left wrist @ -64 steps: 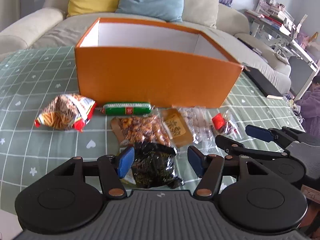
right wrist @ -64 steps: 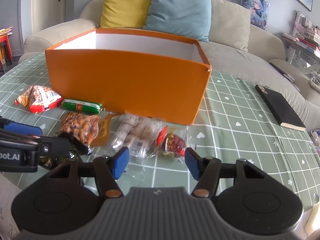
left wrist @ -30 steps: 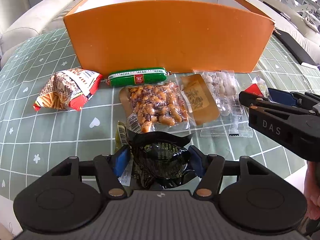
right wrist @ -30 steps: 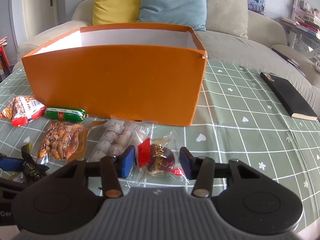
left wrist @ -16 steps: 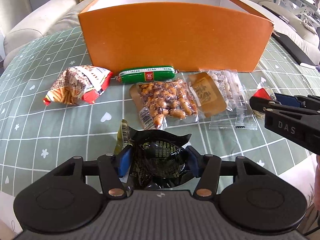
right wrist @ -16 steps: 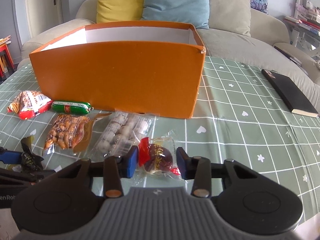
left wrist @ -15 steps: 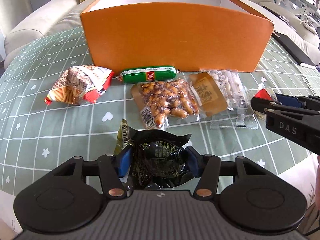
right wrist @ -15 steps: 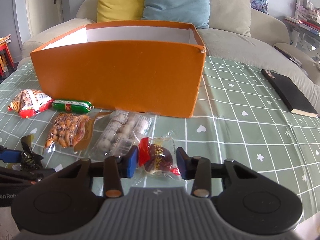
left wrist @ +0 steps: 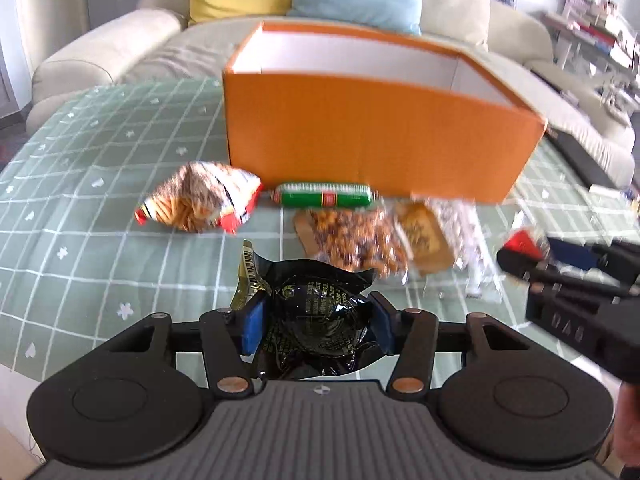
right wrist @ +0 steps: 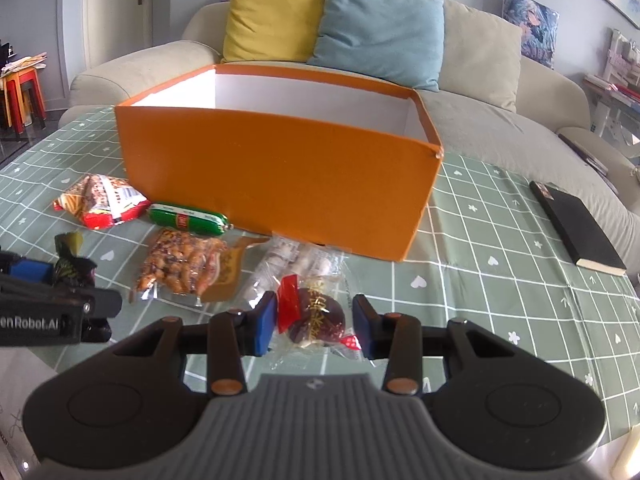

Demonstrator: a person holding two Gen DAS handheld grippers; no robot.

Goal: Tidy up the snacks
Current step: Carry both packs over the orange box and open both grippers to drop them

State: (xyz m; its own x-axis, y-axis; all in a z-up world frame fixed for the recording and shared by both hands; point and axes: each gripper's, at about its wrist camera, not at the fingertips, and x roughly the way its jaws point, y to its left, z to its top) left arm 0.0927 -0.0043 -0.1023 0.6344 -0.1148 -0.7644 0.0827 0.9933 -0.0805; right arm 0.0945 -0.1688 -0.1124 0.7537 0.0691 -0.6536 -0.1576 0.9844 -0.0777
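An open orange box with a white inside stands on the green checked tablecloth. My left gripper has a crinkled black snack packet between its blue pads; its jaws are closing, the pads press the packet's sides, and the packet hangs above the cloth. My right gripper is shut on a clear packet with a dark red-brown snack, also lifted, in front of the box's right part. Each gripper shows at the edge of the other's view.
In front of the box lie a chips bag, a green sausage, a peanut pack and a clear pack of pale pieces. A black book lies at the right. A sofa with cushions stands behind.
Both grippers have shut on their packets and risen with them off the cloth. The box now sits lower and farther off in both views.
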